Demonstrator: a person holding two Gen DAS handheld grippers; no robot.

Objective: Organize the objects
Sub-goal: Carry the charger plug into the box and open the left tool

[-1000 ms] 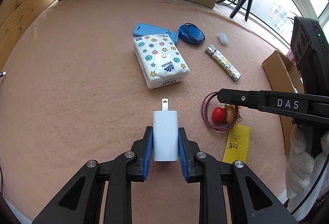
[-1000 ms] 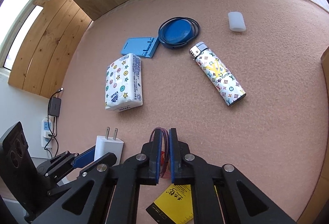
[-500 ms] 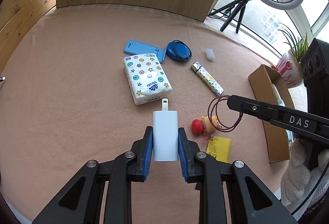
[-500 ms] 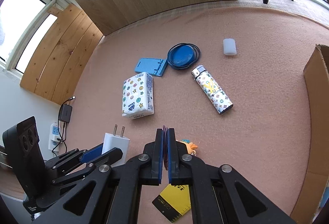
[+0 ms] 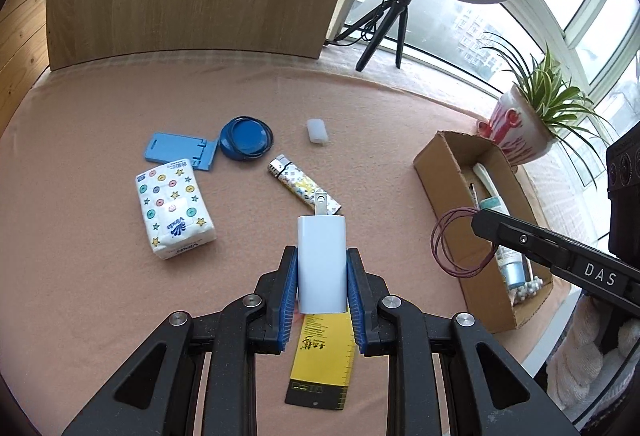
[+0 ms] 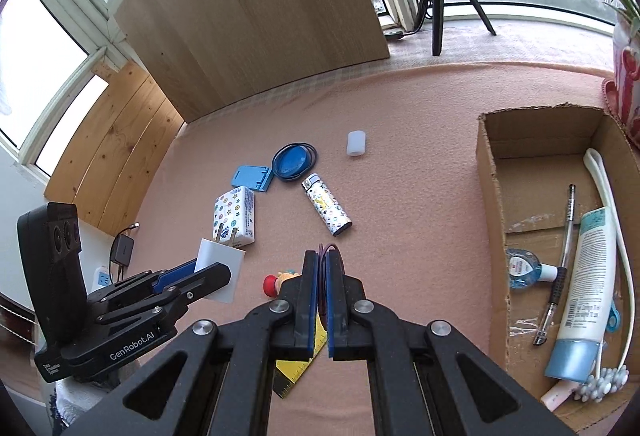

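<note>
Pink surface (image 5: 100,276) below, I'm carrying the charger (image 5: 321,260) in my left claw (image 5: 322,276) and hair ties (image 5: 456,244) pinched in my right claw (image 6: 322,276); next I'm steering both over the cardboard box (image 6: 490,196) at right

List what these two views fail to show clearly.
- Toy: right view, mostly behind the right tool; unseen in left view.
- Yellow tag: left view, top under the charger; print too small.
- Box: left view, contents partly behind the right tool.
</note>
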